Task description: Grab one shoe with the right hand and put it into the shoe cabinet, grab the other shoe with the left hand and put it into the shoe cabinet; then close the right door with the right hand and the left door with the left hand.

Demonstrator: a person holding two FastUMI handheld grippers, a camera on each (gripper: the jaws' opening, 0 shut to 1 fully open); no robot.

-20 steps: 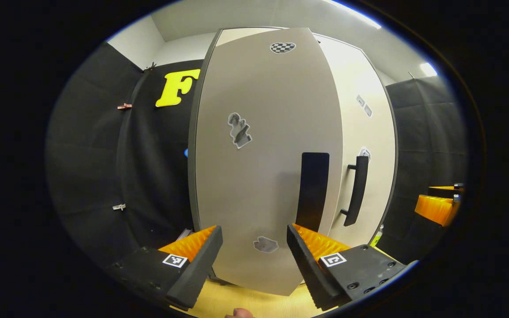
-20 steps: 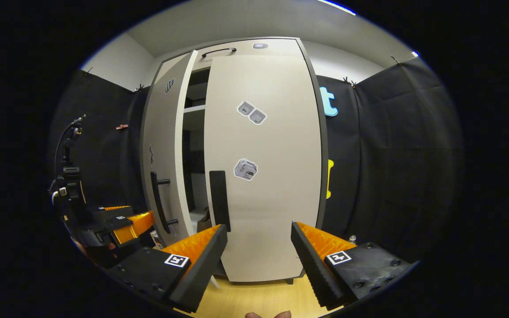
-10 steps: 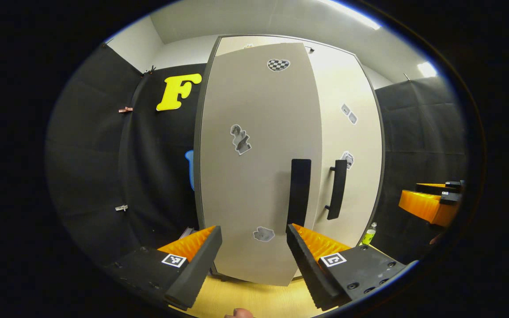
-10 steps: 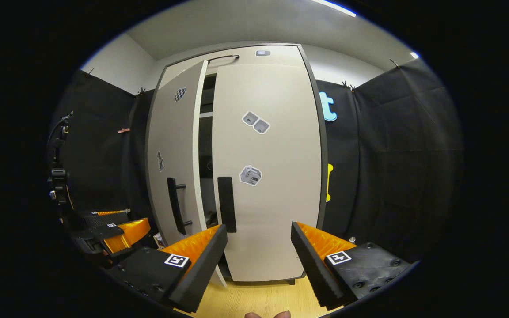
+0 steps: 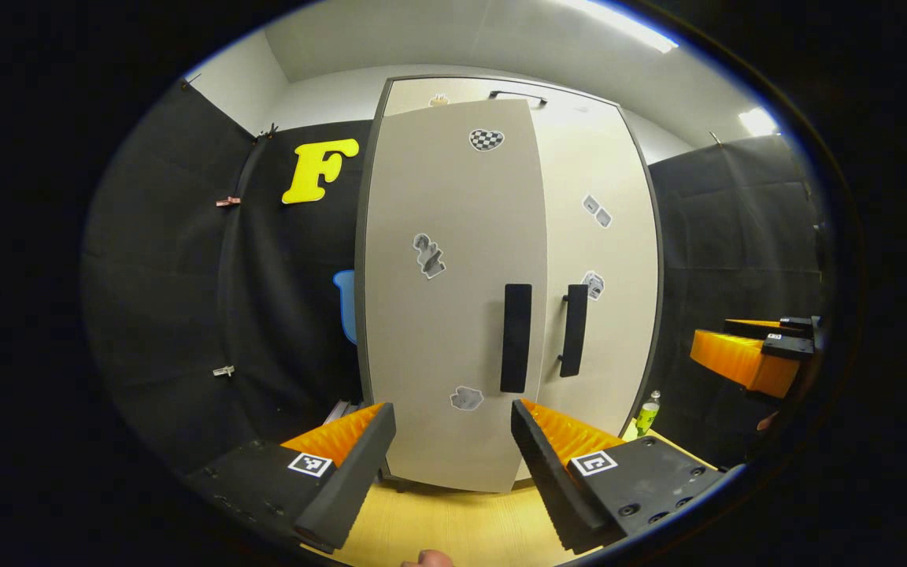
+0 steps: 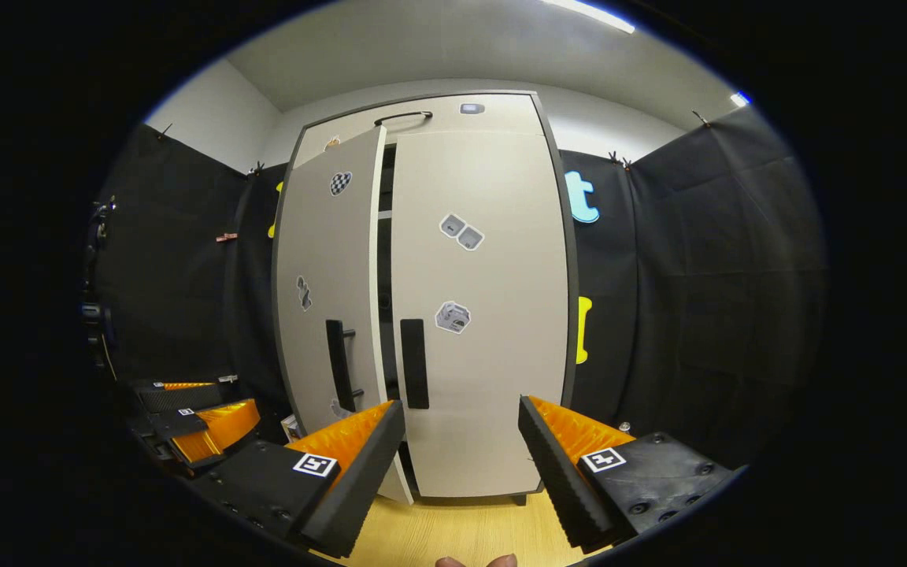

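shoe cabinet (image 6: 485,472) ahead of me | right door (image 6: 493,362) looks shut | left door (image 6: 327,260) ajar, thin dark gap beside it, last step I judge | shoes hidden, presumably inside | left gripper (image 5: 452,441) spread, empty, off the door | right gripper (image 6: 461,441) spread, empty

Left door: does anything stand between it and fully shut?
Nothing visible does. The left door stands slightly ajar, a narrow dark gap separating it from the shut right door. No shoe or other item pokes out of that gap.
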